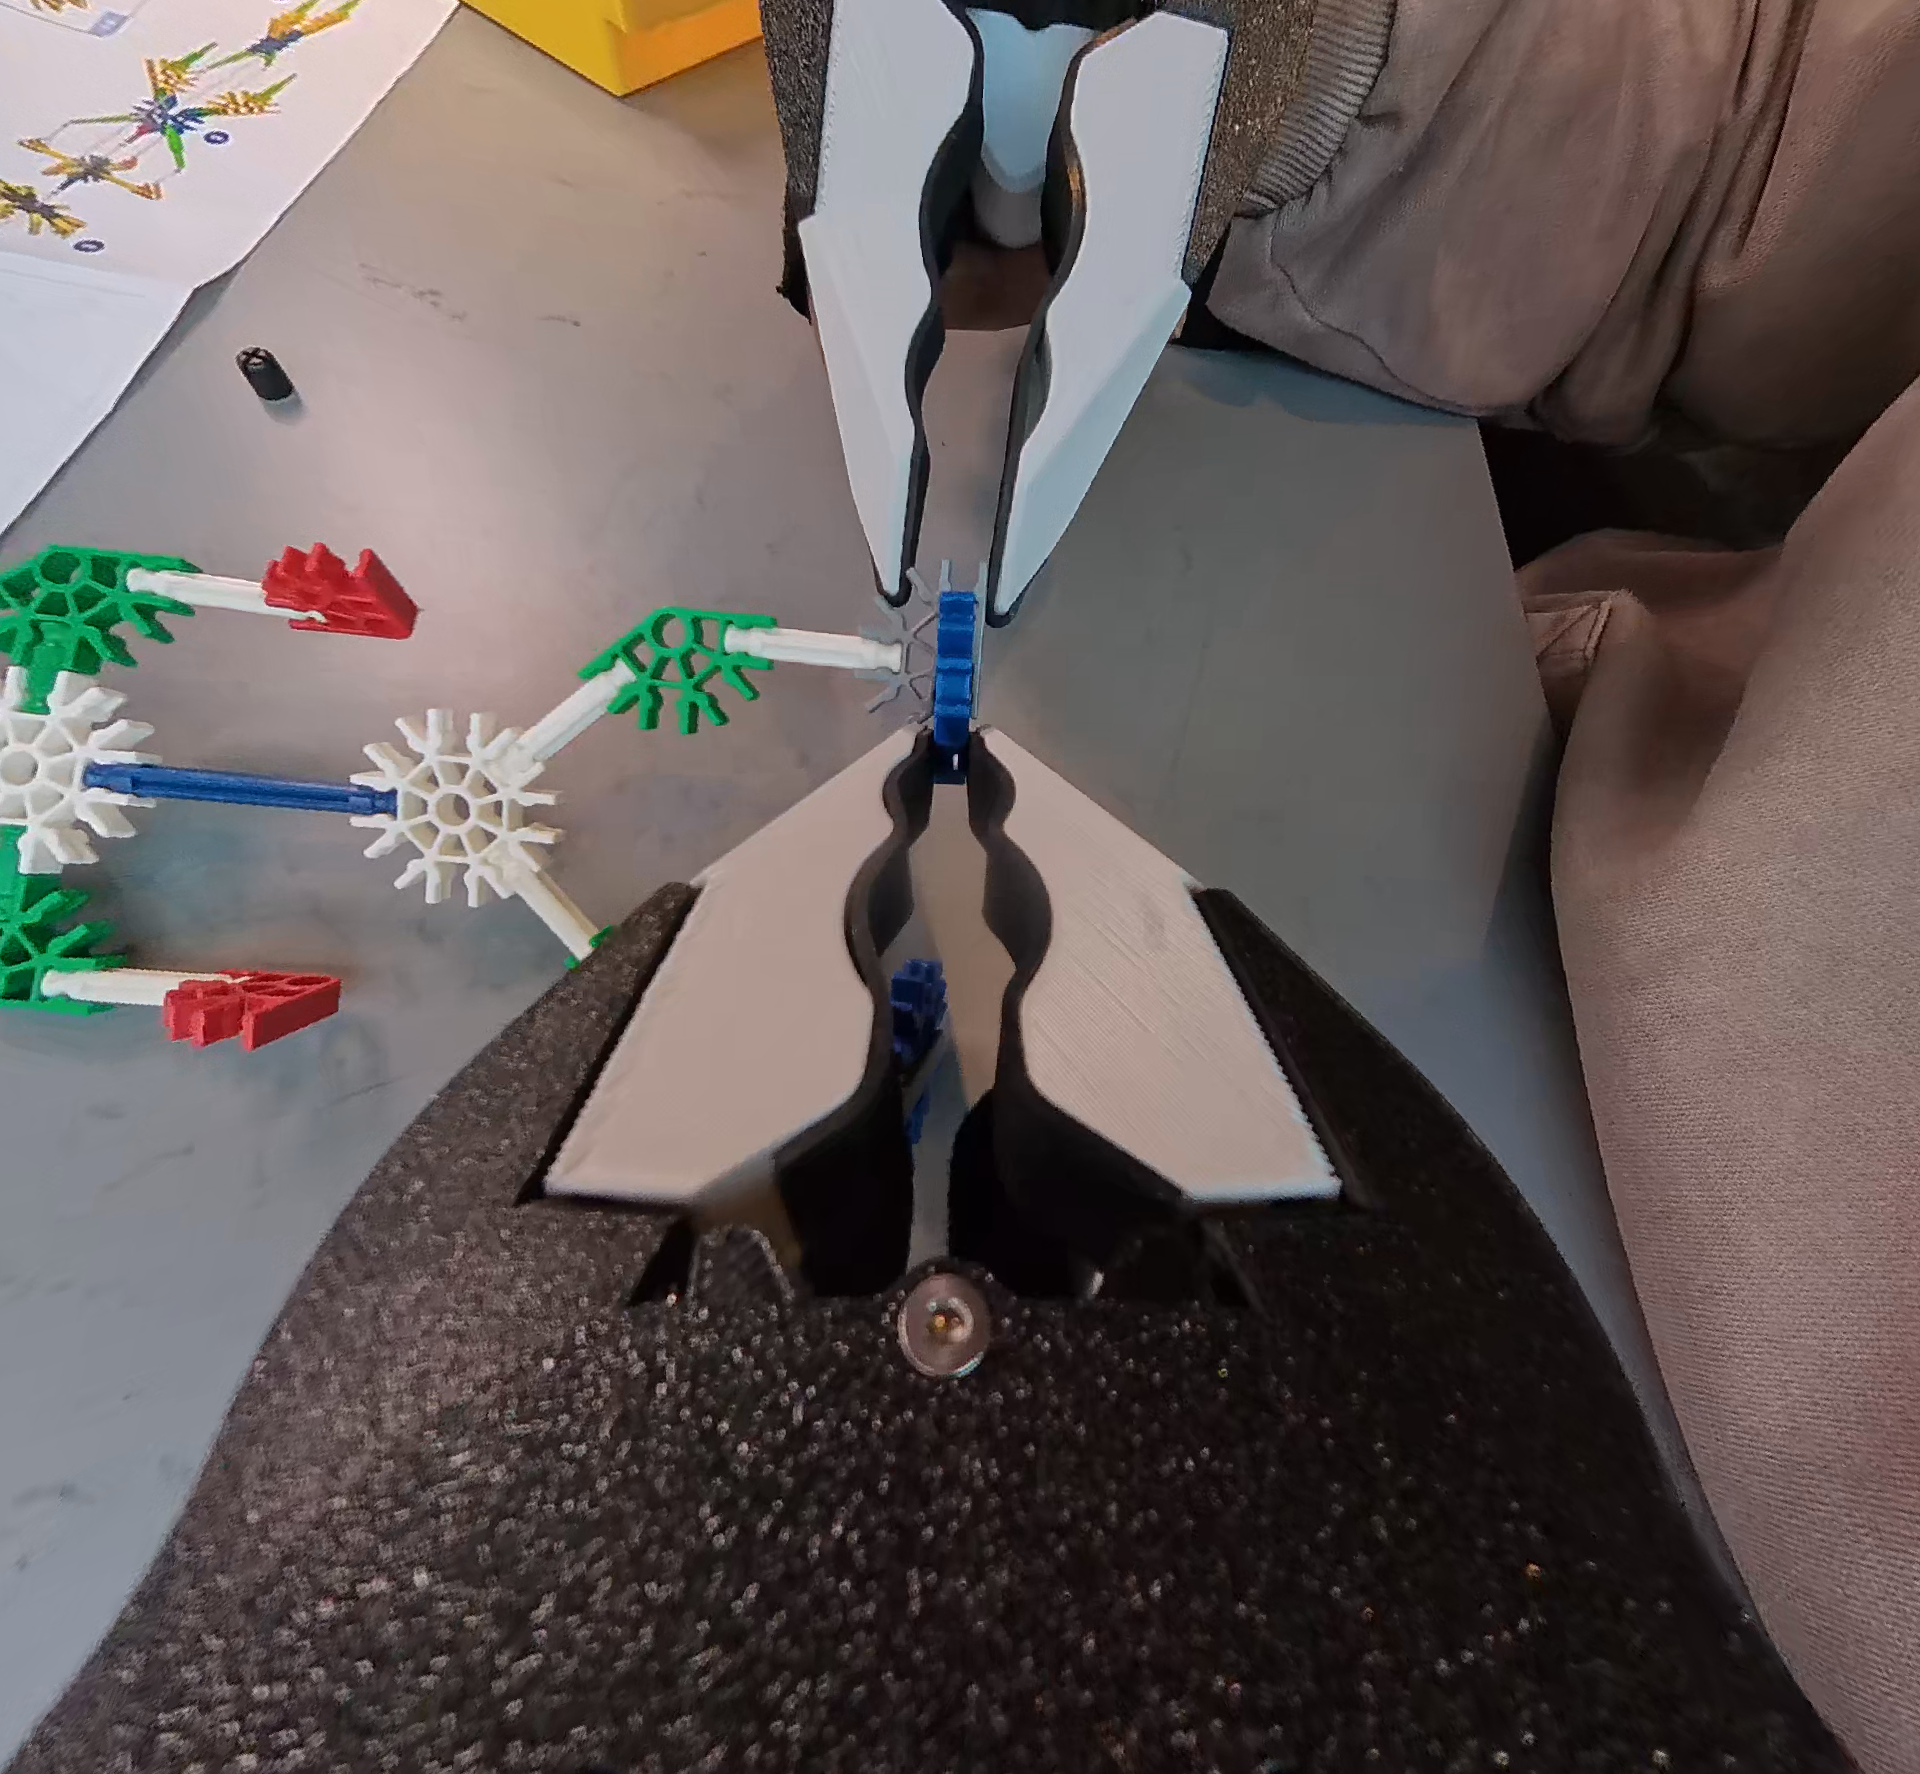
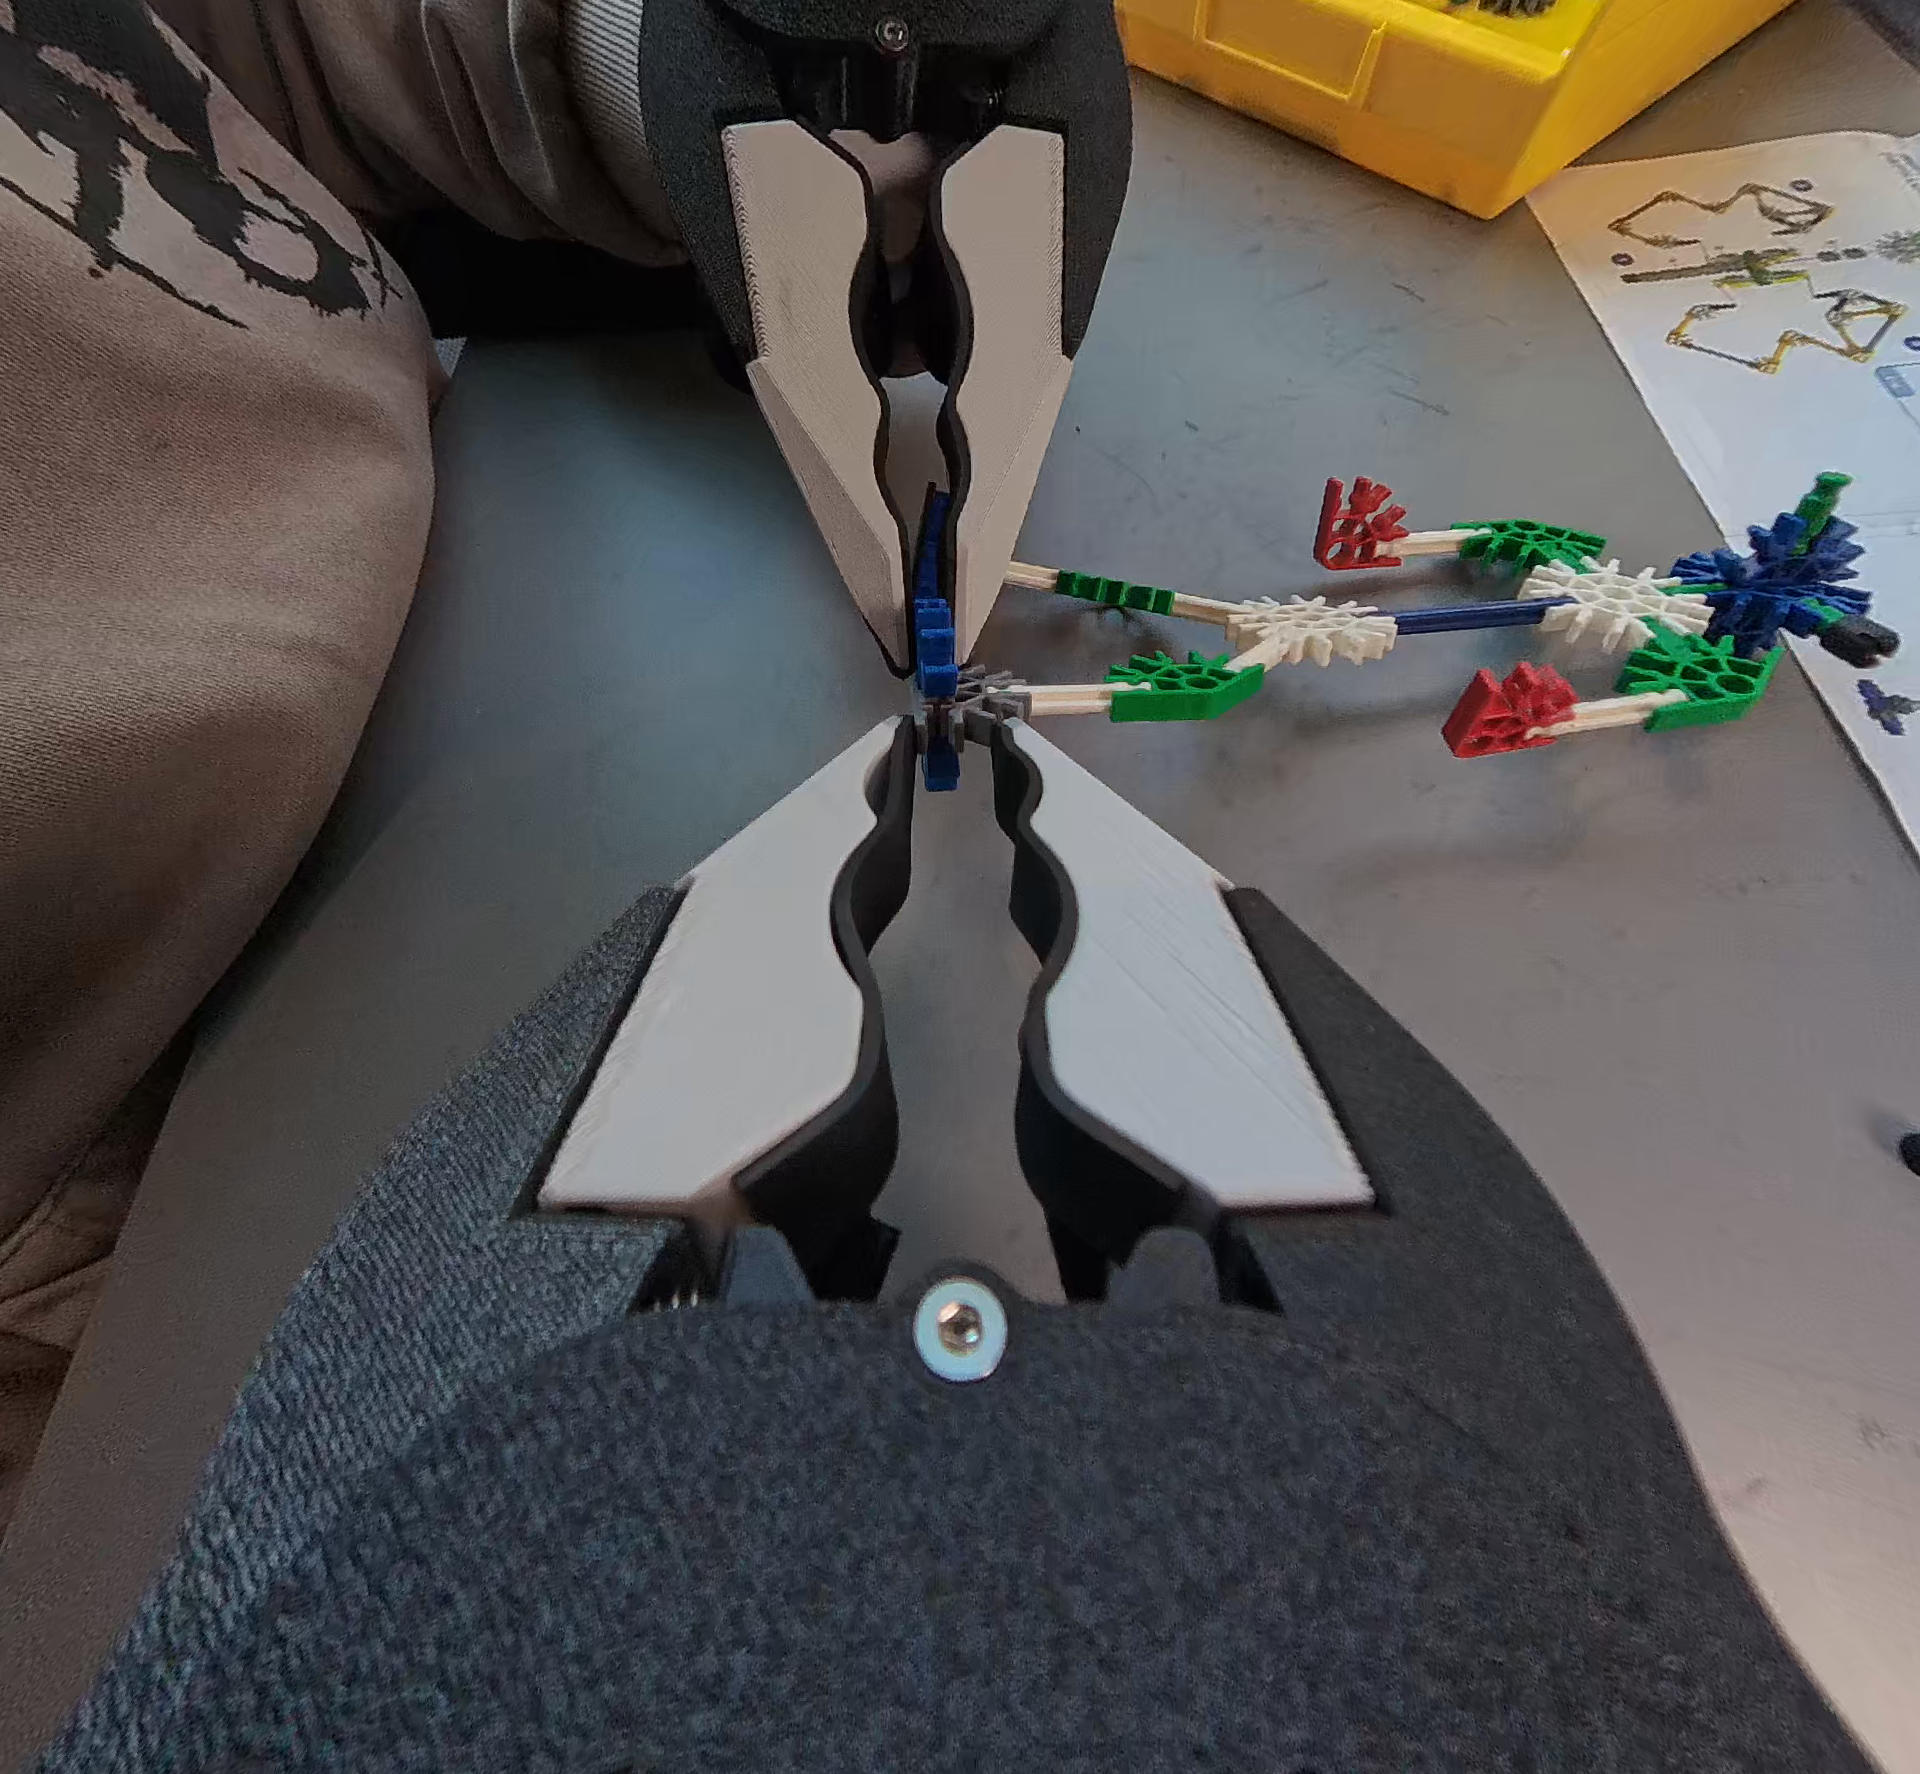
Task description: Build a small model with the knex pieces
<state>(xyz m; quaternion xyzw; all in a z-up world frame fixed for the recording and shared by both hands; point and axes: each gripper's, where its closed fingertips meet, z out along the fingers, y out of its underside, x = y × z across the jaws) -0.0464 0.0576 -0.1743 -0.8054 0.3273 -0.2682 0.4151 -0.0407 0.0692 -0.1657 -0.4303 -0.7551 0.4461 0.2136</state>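
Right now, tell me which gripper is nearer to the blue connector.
Left. The left gripper holds the blue connector, jaws shut on one end. The right gripper faces it from the opposite side, jaws open astride the other end, by the grey connector.

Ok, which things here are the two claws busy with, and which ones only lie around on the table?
In use: left claw, shut on the blue connector; right claw, tips at the grey connector; the rod-and-connector model joined to it.
Lying about: yellow bin of parts; printed sheets; small black piece.
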